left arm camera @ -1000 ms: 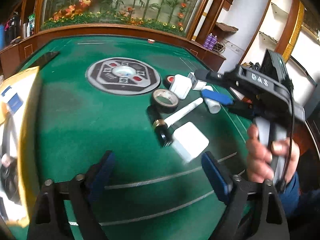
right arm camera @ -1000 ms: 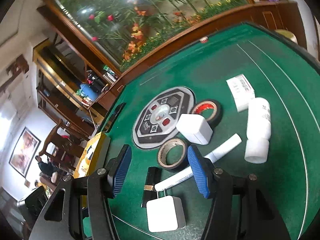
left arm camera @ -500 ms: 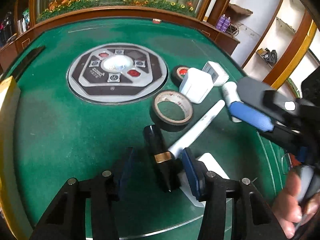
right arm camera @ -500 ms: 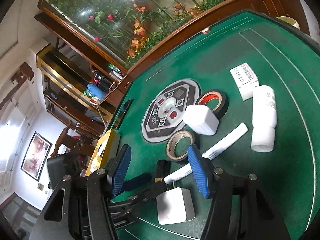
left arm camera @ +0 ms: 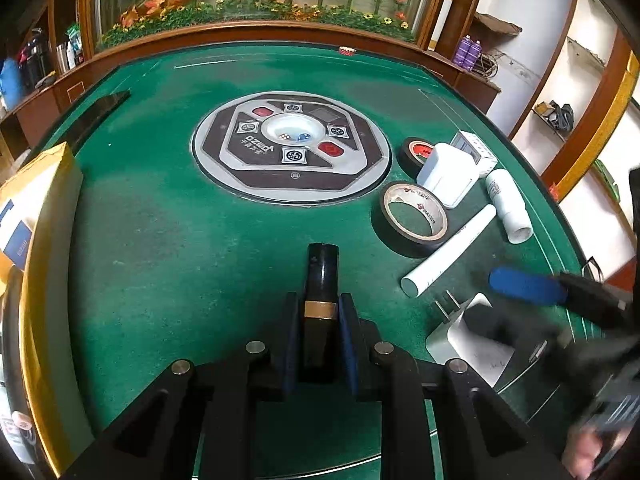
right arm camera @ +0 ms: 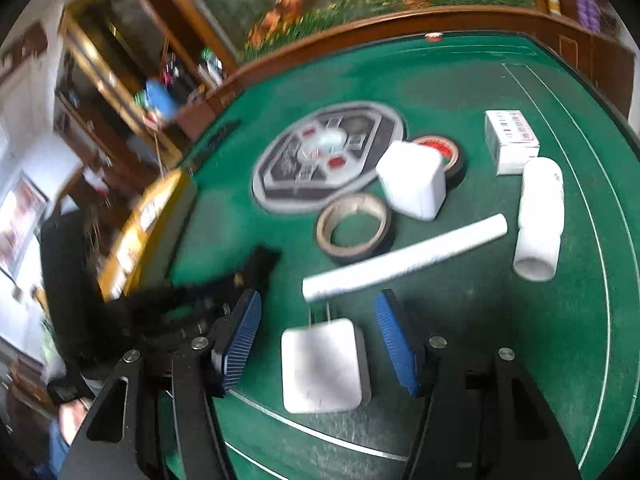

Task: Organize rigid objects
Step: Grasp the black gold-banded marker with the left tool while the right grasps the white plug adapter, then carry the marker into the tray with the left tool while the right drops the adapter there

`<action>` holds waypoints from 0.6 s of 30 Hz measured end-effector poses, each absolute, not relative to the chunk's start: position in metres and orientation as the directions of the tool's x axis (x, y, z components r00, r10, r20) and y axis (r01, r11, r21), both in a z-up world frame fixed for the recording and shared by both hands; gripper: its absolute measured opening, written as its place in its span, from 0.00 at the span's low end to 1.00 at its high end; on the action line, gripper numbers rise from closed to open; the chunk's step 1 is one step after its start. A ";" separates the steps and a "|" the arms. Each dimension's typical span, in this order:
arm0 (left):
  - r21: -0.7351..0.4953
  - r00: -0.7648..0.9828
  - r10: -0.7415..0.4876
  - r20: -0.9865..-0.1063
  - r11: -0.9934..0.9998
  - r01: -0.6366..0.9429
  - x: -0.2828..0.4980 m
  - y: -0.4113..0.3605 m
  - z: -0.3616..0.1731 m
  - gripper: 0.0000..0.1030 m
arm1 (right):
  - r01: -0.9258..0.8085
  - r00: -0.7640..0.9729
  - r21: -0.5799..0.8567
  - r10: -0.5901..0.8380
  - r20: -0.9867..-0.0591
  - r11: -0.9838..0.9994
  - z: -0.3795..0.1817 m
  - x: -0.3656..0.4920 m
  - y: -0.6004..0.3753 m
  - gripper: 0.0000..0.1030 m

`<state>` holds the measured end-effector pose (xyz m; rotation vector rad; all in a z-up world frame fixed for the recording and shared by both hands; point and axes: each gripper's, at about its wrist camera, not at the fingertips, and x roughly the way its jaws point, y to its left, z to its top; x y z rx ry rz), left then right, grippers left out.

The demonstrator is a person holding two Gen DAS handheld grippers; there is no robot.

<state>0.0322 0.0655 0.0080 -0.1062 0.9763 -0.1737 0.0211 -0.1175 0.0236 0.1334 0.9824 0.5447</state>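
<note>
On the far left of the left gripper [left arm camera: 319, 320] a yellow box [left arm camera: 38, 216] sits at the edge of the green table [left arm camera: 160, 240]. The left gripper has just been closing, and now its blue pads squeeze a black tube [left arm camera: 321, 300] with a gold band; the tube points away, straight ahead of it. Ahead and to the right lie a tape roll [left arm camera: 414, 218] and a white pipe [left arm camera: 448, 256], which touch. Further right, the right gripper [right arm camera: 318, 340] is open, with a white charger [right arm camera: 322, 364] lying flat on the table between its pads, touching neither. The pipe [right arm camera: 404, 258] lies just ahead of it, across its prongs. A fat white tube [right arm camera: 538, 224] lies ahead to the right.
</note>
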 end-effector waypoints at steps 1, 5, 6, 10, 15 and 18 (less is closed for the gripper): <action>-0.161 0.548 -0.187 -0.816 0.982 0.096 0.034 0.066 0.008 0.19 | -0.385 0.434 0.299 0.457 -0.776 0.873 0.022 0.018 -0.112 0.60; -0.146 0.545 -0.174 -0.820 0.985 0.096 0.039 0.067 0.008 0.19 | -0.397 0.419 0.262 0.427 -0.801 0.880 0.013 0.011 -0.107 0.60; -0.142 0.546 -0.171 -0.820 0.985 0.096 0.041 0.066 0.008 0.19 | -0.400 0.411 0.255 0.421 -0.809 0.880 0.010 0.011 -0.106 0.60; -0.119 0.565 -0.157 -0.810 0.987 0.104 0.042 0.064 0.007 0.19 | -0.421 0.413 0.211 0.394 -0.821 0.882 0.005 0.006 -0.101 0.60; -0.183 0.565 -0.205 -0.799 0.978 0.096 0.038 0.069 0.008 0.18 | -0.442 0.431 0.206 0.408 -0.805 0.873 0.005 0.003 -0.101 0.44; -0.206 0.568 -0.225 -0.792 0.974 0.099 0.032 0.070 0.010 0.18 | -0.442 0.440 0.249 0.450 -0.777 0.862 0.011 0.006 -0.105 0.44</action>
